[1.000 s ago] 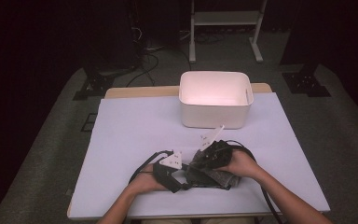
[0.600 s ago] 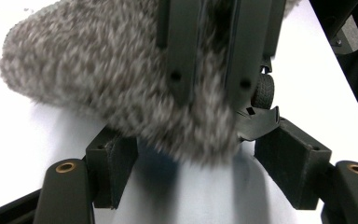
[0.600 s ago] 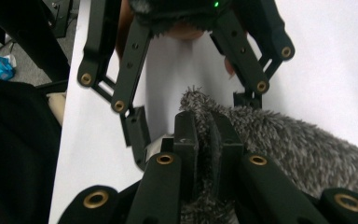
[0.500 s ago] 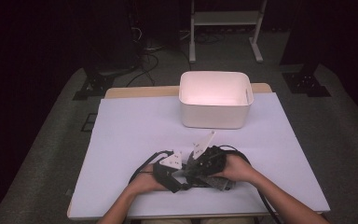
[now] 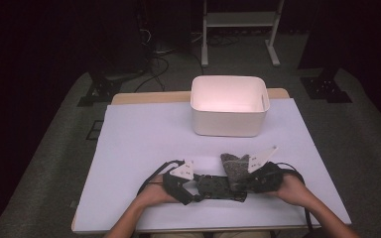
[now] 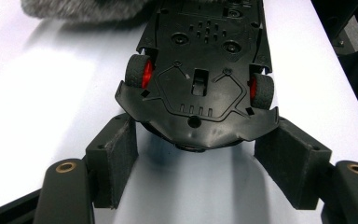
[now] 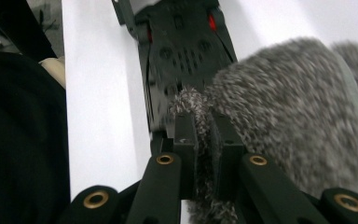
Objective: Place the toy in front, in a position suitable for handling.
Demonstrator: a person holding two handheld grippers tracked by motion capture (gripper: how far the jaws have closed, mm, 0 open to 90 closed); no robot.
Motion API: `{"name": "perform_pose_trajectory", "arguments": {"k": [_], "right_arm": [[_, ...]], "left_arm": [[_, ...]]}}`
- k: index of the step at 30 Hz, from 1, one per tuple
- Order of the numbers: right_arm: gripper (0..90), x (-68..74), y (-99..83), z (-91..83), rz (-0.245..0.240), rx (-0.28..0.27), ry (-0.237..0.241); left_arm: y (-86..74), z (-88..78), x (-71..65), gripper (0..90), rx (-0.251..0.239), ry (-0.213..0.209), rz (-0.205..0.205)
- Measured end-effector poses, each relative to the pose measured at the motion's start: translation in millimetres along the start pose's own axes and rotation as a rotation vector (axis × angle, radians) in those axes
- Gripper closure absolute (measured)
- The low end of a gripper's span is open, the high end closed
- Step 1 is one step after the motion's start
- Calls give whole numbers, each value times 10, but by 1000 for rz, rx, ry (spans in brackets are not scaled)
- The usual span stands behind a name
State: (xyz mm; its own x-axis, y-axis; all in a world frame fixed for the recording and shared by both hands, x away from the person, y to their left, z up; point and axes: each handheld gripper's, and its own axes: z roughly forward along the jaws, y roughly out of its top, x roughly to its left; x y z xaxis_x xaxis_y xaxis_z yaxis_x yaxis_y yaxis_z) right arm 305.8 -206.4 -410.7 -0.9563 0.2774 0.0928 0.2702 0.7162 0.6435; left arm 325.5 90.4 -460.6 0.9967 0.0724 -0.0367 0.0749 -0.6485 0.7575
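You are mid-wipe: your right gripper [image 7: 204, 135] is clamped on the grey cloth [image 7: 289, 116], which lies on the upturned toy car [image 6: 200, 70] at the table's [image 5: 144, 134] near edge. Your left gripper [image 6: 200, 154] brackets the car's end, though whether its pads press on it can't be told. Next, draw the cloth along the underside. The white bin [image 5: 228, 105] stands well apart; nothing blocks you.

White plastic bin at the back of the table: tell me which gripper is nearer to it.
Right. The right gripper, pinching grey fuzzy cloth, sits just in front of the white plastic bin; the left gripper lies farther back and leftward.
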Motion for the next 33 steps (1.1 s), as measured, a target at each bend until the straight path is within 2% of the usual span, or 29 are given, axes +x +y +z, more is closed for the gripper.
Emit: {"name": "perform_pose_trajectory", "arguments": {"k": [3,6,9,14,18,21,27,29,33], "right_arm": [[819,19,-107,-64,12,-8,-6],[819,59,-121,-63,6,-12,1],[819,93,-58,-8,-2,-22,23],[820,134,135,160,-66,-15,51],[820,124,146,147,-73,-1,45],[820,111,58,81,-47,-3,34],[820,42,-179,-110,4,-5,-17],[820,22,-216,-136,24,-10,-26],[820,-28,-185,-112,25,-20,-30]], "left_arm": [[1,1,0,297,2,1,0],[3,0,1,297,5,2,4],[6,-1,1,295,8,1,3],[3,-3,-2,295,10,1,5],[-2,-2,-5,295,-1,2,0],[5,3,-4,295,9,7,12],[7,1,-3,296,8,6,9],[7,4,-1,295,7,4,6],[9,1,0,296,11,3,7]]}}
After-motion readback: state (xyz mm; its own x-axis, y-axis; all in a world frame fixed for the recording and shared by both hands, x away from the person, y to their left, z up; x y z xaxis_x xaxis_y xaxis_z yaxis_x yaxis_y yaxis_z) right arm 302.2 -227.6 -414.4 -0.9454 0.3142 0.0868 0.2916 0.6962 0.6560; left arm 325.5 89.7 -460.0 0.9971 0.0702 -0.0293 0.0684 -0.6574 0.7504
